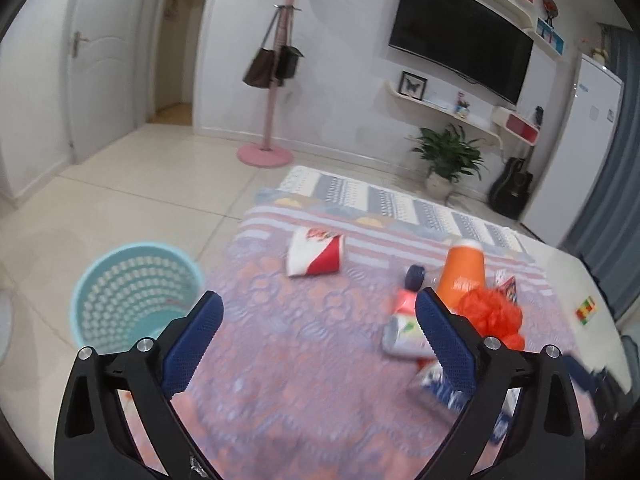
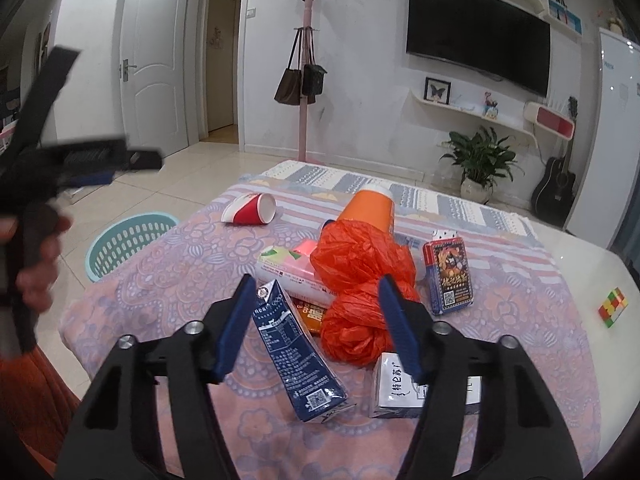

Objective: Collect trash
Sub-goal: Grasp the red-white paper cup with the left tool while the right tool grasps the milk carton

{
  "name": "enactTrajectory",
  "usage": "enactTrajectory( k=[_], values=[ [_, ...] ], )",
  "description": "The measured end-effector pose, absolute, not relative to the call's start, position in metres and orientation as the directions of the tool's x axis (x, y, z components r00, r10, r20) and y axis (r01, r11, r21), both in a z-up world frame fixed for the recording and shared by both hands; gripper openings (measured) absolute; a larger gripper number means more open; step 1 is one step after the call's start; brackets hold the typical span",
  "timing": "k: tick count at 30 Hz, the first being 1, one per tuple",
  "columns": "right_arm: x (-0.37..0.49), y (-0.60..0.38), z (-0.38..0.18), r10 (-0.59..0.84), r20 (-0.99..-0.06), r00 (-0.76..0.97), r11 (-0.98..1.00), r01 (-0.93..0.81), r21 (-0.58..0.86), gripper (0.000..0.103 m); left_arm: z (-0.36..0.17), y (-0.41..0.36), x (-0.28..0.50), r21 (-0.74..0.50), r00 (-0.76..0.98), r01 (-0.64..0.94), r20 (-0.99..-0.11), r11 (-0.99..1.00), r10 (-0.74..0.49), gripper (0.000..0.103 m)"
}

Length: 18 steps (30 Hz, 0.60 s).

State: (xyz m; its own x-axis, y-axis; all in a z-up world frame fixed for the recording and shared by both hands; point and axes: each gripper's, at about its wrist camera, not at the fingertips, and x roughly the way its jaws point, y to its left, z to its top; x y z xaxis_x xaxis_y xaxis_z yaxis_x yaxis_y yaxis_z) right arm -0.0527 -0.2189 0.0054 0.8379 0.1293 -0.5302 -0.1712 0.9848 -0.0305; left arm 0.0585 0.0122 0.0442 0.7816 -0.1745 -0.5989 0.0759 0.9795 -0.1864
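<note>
Right gripper point(image 2: 318, 294) hangs over the near part of the table point(image 2: 580, 280), its ribbed blue pads point(image 2: 236, 320) standing part open with the top of a dark blue milk carton point(image 2: 296, 356) and a crumpled orange plastic bag point(image 2: 360, 280) between them; neither pad appears to press on anything, though the fisheye makes contact hard to judge. That carton is a flattened, creased wedge lying on the patterned cloth point(image 2: 168, 264), a soft quilted sheet in pink and lilac. Just right of it, at the near edge, sits a white boxy carton point(image 2: 394, 384). Behind the bag lie a white tube-shaped pack point(image 2: 288, 270), an orange cylindrical cup point(image 2: 370, 210) tipped over, and a glossy card box point(image 2: 450, 278). A red and white paper cup point(image 2: 250, 210) lies on its side towards the far left corner.

Left gripper point(image 1: 318, 300) is wide open and holds nothing, over the cloth's left part. Beside the table's left edge, on the tiled floor, stands a round teal basket point(image 1: 132, 292) of perforated plastic. A colourful cube point(image 2: 613, 307) rests on the bare white top near the right edge.
</note>
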Motion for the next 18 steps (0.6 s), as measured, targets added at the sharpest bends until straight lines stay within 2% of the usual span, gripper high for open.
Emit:
enactTrajectory(
  k=[4,9,11,18],
  values=[
    [-0.047,-0.223,0.0,0.145,-0.539,0.83,0.982,-0.189,-0.027,0.058,0.027,0.003,0.109,-0.182,0.733,0.115,-0.648,0.977,-0.207,0.094],
    [-0.036,-0.23,-0.011,0.166,-0.566,0.808,0.977,-0.212,-0.015,0.059,-0.011,-0.003,0.174,-0.178,0.665,0.09,-0.722,0.98,-0.192,0.094],
    [-0.032,-0.231,-0.016,0.171,-0.576,0.799,0.975,-0.222,-0.018,0.064,-0.024,-0.006,0.191,-0.185,0.637,0.095,-0.744,0.978,-0.203,0.094],
    [-0.02,-0.23,-0.036,0.187,-0.615,0.766,0.968,-0.251,-0.018,0.071,-0.062,-0.008,0.245,-0.206,0.594,0.039,-0.782,0.978,-0.188,0.094]
  ],
)
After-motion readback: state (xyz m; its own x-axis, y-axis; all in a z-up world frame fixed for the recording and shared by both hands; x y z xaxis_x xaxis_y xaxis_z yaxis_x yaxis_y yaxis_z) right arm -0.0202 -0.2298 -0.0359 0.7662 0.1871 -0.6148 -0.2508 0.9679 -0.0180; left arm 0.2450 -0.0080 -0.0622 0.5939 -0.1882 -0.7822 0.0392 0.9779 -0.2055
